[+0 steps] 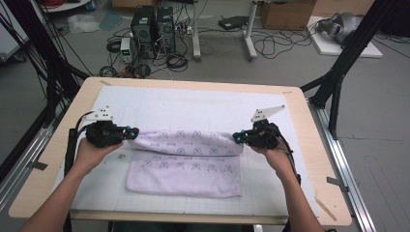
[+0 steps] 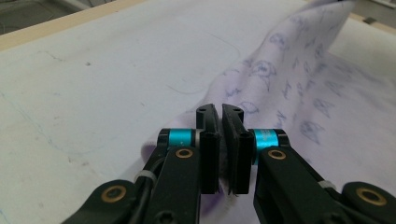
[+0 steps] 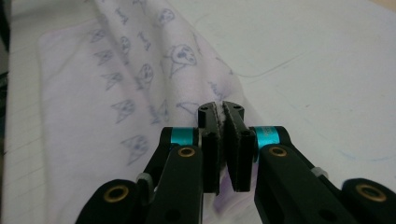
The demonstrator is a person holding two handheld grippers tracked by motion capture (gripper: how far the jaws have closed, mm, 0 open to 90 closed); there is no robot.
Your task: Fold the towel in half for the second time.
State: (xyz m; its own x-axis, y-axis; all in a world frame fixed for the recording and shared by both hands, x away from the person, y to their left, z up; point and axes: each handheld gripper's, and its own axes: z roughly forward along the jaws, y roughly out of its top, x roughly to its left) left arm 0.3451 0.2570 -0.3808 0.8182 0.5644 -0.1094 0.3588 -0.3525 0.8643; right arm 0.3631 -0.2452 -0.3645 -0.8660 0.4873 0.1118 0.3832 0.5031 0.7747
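- Both grippers clamped on towel (image 1: pixel 186 159) corners: left gripper (image 1: pixel 131 132), right gripper (image 1: pixel 238 137).
- Thin bite; a corner may slip if pulled unevenly.
- Uneven lift skews the fold on the mat (image 1: pixel 193 104).

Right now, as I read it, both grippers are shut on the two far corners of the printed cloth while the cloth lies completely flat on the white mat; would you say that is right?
Not quite. The left gripper and right gripper are shut on the printed cloth, but it does not lie flat: the high view shows the far edge raised and curling over between them. The near part rests on the white mat.
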